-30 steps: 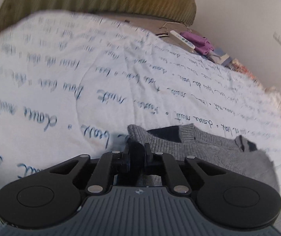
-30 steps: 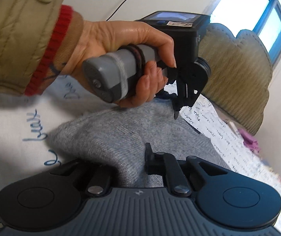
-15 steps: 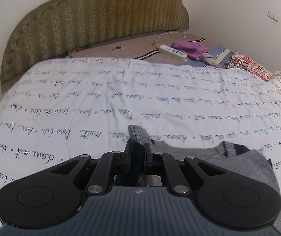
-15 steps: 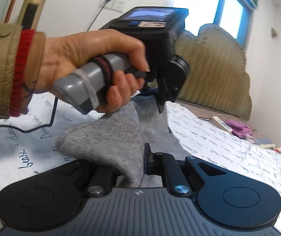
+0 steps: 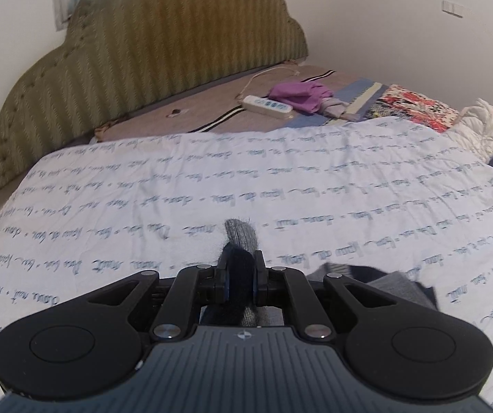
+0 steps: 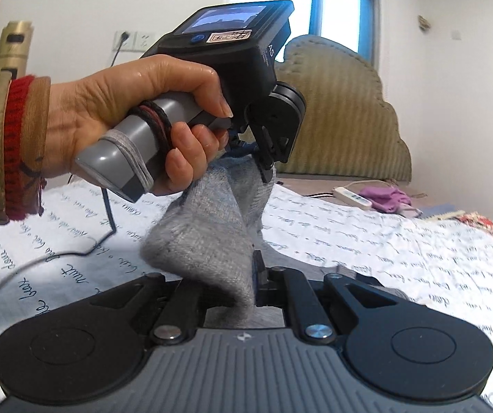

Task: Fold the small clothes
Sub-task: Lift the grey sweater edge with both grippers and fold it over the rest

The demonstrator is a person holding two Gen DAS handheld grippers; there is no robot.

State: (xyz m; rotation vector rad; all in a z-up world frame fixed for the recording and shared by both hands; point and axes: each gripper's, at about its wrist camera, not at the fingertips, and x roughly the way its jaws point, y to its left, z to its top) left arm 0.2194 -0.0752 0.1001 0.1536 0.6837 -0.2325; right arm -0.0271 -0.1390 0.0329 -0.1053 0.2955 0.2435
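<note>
A small grey knit sweater [image 6: 208,241] with a dark navy lining hangs in the air between both grippers. My left gripper [image 5: 240,268] is shut on a bunched edge of the sweater [image 5: 243,237], grey and navy cloth sticking out past its tips. In the right wrist view the left gripper [image 6: 267,172] is held in a hand, raised above the bed. My right gripper [image 6: 246,275] is shut on another part of the sweater; cloth covers its left finger. More of the sweater trails at lower right [image 5: 391,285].
The white bedspread [image 5: 280,179] with blue script covers the bed. A green padded headboard [image 5: 163,51] stands behind. A white power strip [image 5: 267,106], purple cloth [image 5: 301,94] and patterned clothes [image 5: 415,106] lie at the far right. A cable [image 6: 39,258] runs over the bed.
Both grippers have lifted the sweater off the bedspread. The left gripper has tilted up, so the headboard and far bed now show. The cloth now hangs stretched between the grippers.
</note>
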